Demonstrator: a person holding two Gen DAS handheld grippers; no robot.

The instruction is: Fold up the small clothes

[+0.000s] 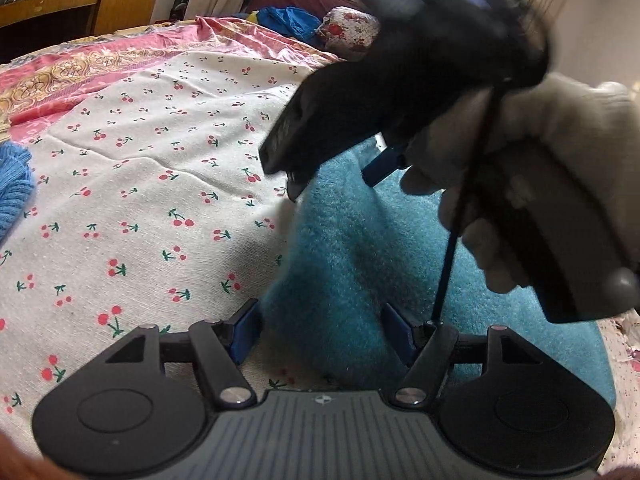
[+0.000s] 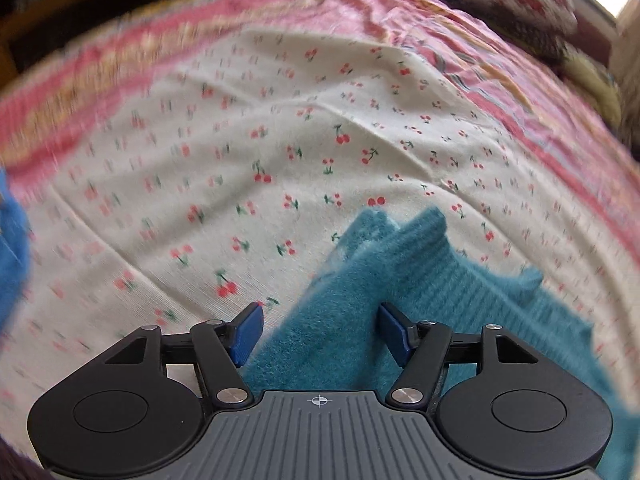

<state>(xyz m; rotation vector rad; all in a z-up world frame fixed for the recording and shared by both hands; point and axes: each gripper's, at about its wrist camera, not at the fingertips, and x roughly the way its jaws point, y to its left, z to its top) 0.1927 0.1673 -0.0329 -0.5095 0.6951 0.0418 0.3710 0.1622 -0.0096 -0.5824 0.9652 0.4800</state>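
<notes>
The teal fuzzy garment [image 2: 420, 292] lies on the cherry-print sheet [image 2: 280, 140] toward 5 o'clock in both views, apparently doubled over in layers, so folding looks partly done with tidying left. The left gripper [image 1: 324, 336] and right gripper [image 2: 320, 332] are both spread, straddling its edge without pinching. No brand or writing is legible.

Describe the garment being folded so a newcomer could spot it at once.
On the bed, find the white cherry-print sheet. At its near edge, by the open jaws of both grippers, lies the teal fuzzy garment. The only other knit, a ribbed blue one, lies far left.
</notes>
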